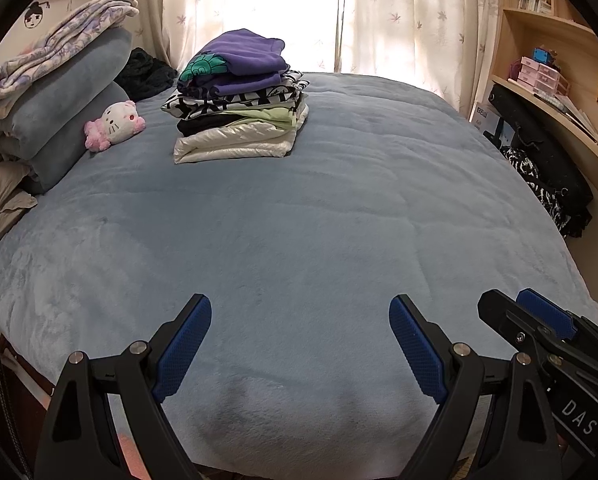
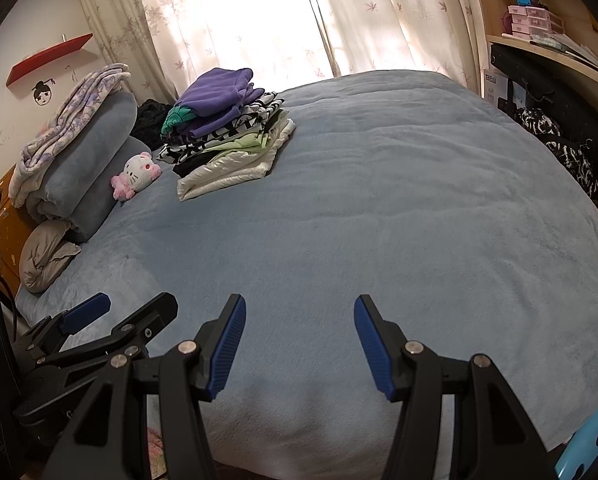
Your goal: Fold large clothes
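left gripper (image 1: 301,312) and right gripper (image 2: 300,312) hover side by side over the near edge of the blue bedspread (image 1: 299,220), jaws spread, grasping nothing — farther back, the stack of folded clothes (image 1: 239,96) sits beside a plush cat (image 1: 117,124).

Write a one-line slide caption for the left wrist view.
Both open grippers hover over a blue bed; folded clothes stack beyond.
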{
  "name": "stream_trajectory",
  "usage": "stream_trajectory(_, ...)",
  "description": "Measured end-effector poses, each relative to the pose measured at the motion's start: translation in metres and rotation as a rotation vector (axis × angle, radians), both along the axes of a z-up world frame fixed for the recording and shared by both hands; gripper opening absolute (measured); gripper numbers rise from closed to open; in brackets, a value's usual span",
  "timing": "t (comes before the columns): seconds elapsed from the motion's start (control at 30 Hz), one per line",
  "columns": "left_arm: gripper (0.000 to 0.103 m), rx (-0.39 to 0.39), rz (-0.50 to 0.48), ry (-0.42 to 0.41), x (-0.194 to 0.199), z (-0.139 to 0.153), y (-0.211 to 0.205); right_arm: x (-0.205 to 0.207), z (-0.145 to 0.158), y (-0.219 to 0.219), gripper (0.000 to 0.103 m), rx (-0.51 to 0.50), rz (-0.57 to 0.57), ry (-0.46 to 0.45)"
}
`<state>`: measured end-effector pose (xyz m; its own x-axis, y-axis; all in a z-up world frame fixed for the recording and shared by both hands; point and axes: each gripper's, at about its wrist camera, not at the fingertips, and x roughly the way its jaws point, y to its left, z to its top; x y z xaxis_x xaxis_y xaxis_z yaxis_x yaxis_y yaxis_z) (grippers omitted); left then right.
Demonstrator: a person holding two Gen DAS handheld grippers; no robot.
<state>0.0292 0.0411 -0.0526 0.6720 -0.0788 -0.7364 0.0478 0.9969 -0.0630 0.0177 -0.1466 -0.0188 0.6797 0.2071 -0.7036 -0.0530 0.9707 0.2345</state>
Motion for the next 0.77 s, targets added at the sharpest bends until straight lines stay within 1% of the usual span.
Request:
stream_trajectory(0.5,0.089,0.004,0.005,-0.001,-0.0012,0.0001,-0.0002,0.0006,0.0011,0.0006,0.057,0.000,-0.001,0.002)
stream_trajectory(0.77,0.089,0.001,0.008,0.017,-0.0004,-0.0022,0.0025,0.0025,-0.0084,0.0067,0.057,-0.002,0.002,0.016)
